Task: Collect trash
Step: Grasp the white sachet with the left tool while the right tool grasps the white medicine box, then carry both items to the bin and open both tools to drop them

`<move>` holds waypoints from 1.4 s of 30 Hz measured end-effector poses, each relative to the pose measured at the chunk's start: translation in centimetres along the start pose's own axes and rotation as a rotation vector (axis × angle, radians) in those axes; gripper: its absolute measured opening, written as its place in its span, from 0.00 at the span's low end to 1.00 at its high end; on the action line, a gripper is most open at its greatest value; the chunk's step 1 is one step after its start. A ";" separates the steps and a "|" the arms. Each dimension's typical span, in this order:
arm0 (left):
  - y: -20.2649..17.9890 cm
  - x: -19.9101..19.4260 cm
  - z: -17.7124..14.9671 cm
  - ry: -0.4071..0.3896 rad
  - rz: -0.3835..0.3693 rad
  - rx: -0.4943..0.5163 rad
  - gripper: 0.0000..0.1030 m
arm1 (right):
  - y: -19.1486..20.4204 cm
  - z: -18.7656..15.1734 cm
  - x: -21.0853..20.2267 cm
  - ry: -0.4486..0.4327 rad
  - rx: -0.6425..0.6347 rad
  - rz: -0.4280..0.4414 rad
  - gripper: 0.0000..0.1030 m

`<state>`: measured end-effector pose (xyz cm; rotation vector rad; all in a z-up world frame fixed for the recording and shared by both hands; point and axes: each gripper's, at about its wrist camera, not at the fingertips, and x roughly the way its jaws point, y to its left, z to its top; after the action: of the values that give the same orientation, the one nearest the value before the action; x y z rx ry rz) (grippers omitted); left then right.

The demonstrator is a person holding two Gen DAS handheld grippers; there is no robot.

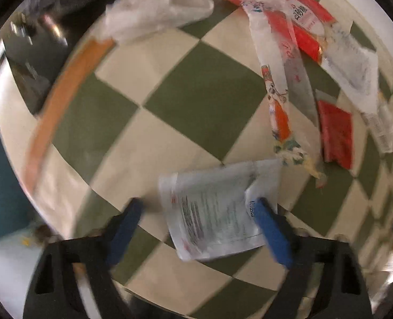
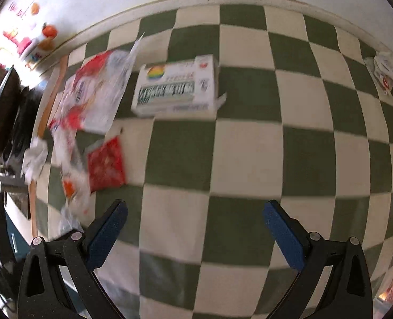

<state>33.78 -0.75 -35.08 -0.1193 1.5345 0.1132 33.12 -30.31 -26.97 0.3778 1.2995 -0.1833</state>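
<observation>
The left gripper [image 1: 199, 207] hangs with its fingers spread wide over a checked cloth [image 1: 169, 101]. A white pouch [image 1: 212, 212] lies between them, its right edge touching the right pad [image 1: 271, 228]; the left pad stands clear of it. Nothing is clamped. Whether the pouch rests flat on the cloth or is partly lifted cannot be told through the blur.

More trash lies toward the far right of the cloth: a long wrapper [image 1: 273, 87], a red packet [image 1: 336, 135] and a red-and-white bag [image 1: 300, 18]. A crumpled bag [image 1: 156, 10] sits at the far left edge.

The right gripper [image 2: 195, 226] is also wide open and empty, over bare cloth. A box [image 2: 176, 85] lies ahead of it, well apart, with a red packet [image 2: 106, 164] and loose wrappers [image 2: 95, 90] near the left edge.

The step in hand looks to be taking the pouch. To do it well, centre the pouch between the pads, bring the tips low enough to catch its thin edge, then close fully; a flat, slick pouch may slip out from a shallow bite.
</observation>
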 end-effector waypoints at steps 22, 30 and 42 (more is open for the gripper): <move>2.4 -4.1 4.6 -0.131 0.122 -0.043 0.14 | 5.5 9.5 7.8 -0.116 -0.003 -0.117 0.94; 2.4 -7.6 1.0 -0.208 0.075 -0.062 0.13 | 3.6 6.9 4.1 -0.145 -0.022 0.000 0.94; 12.4 -14.4 -4.2 -0.369 0.025 -0.199 0.13 | 14.5 -1.9 -3.3 -0.128 -0.363 0.195 0.93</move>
<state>27.31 10.91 -20.92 -0.2246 1.1546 0.2928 35.50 -16.44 -21.73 0.1766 1.1339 0.1887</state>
